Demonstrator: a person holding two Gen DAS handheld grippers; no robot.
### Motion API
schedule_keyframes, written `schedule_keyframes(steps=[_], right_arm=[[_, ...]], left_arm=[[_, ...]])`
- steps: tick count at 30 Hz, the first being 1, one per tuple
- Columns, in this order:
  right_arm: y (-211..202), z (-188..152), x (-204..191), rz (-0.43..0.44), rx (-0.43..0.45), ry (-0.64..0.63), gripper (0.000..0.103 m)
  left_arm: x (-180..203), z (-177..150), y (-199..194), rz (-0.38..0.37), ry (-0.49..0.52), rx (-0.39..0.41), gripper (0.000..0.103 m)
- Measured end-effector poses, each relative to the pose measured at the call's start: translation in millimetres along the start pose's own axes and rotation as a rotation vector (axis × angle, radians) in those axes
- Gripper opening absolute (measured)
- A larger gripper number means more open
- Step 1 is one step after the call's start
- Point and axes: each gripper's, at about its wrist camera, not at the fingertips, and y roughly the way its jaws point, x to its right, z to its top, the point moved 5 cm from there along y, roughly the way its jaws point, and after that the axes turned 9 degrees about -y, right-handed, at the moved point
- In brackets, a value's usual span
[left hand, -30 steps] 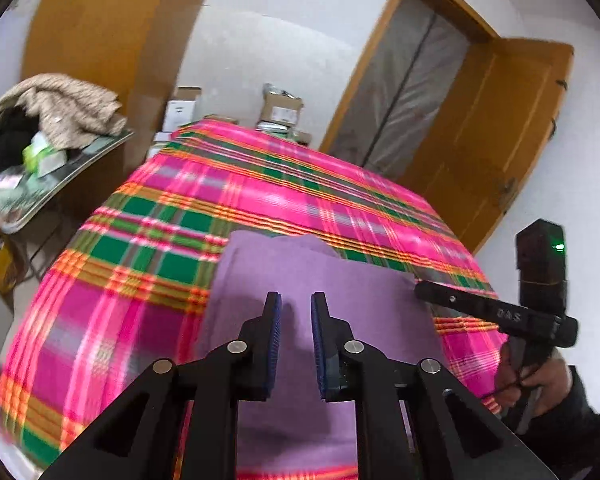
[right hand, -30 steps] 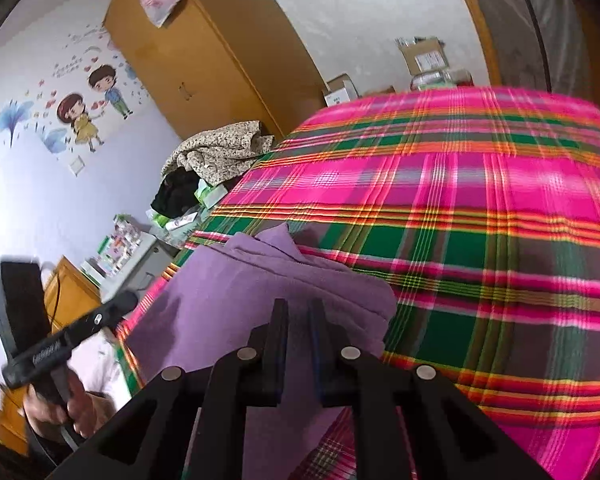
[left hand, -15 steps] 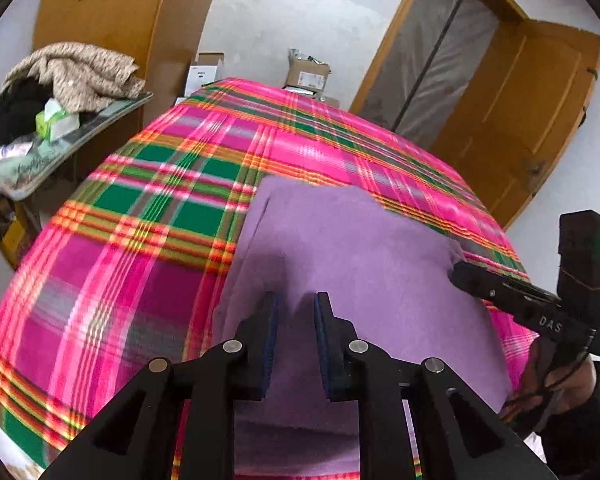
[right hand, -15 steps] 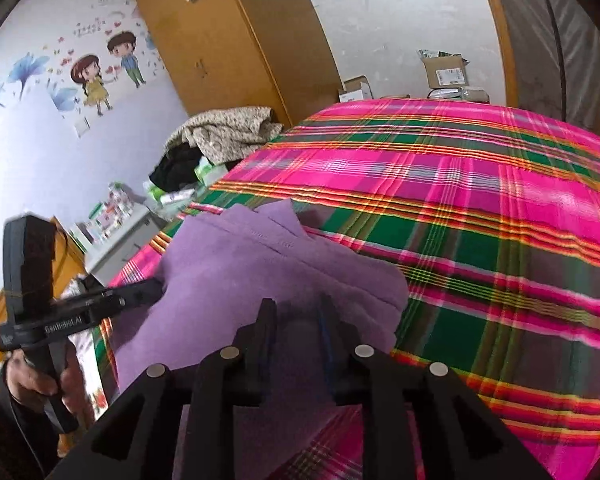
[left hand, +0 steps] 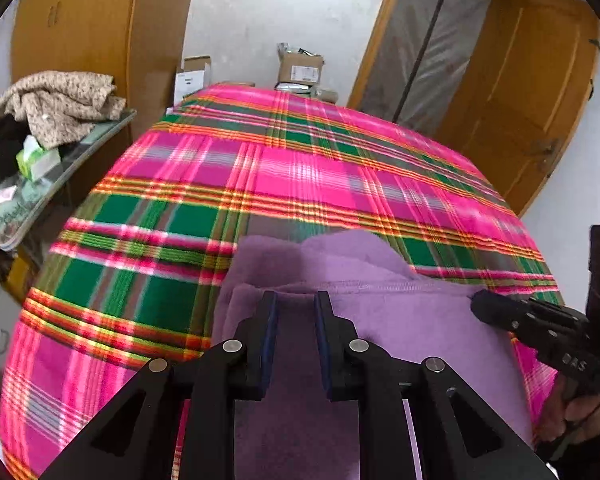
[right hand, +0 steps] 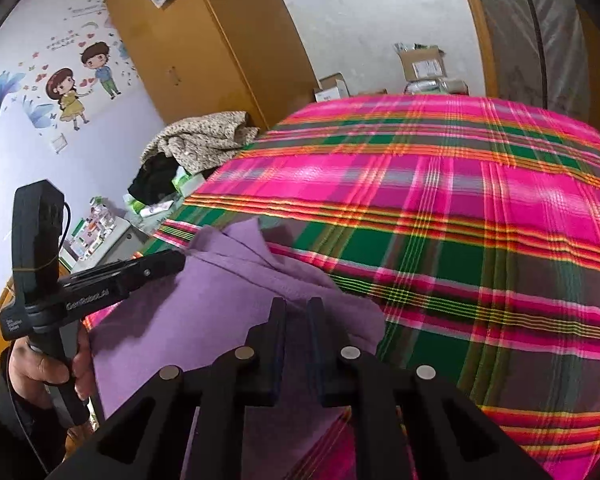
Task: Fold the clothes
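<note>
**Purple garment partly folded at the near edge of the bed**

The left gripper point(left hand: 294, 300) pinches a fold of the soft purple fleece garment point(left hand: 400, 320), as far as the view shows. The right gripper point(right hand: 296, 308) has just been closing on the opposite edge (its grip looks similar). The garment's long axis runs side to side across the pink-and-green plaid bedspread point(left hand: 300, 176); further folds probably remain.

Purple garment point(left hand: 400, 320) near edge hidden behind fingers point(left hand: 269, 340); plaid bedspread point(left hand: 320, 184) motion-blurred

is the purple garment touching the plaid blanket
Touching. The right wrist view shows the purple garment lying flat on the plaid blanket, no gap under its edge.
</note>
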Motion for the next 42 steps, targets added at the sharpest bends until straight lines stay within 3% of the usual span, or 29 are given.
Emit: schedule_keyframes(steps=[10, 15, 24, 34, 42], right_arm=[[5.0, 1.6, 1.5, 0.001, -0.015, -0.025, 0.011], [-22.7, -2.2, -9.4, 0.030, 0.026, -0.049, 0.012], [-70.3, -37.3, -63.6, 0.116, 0.041, -0.207, 0.012], [-65.3, -83.0, -79.1, 0.098, -0.053, -0.241, 0.012], [-66.6, -88.3, -74.0, 0.093, -0.039, -0.226, 0.012]], left_arm=[[-4.4, -7.1, -3.7, -0.039, -0.011, 0.013, 0.019], [-8.3, -21.1, -33.1, -0.045, -0.024, 0.037, 0.019], [-19.8, -64.7, -81.0, -0.038, -0.050, 0.057, 0.019], [-29.7, -88.9, -78.9, -0.049, -0.087, 0.052, 0.019], [-31.4, -90.9, -78.1, -0.054, -0.095, 0.064, 0.019]])
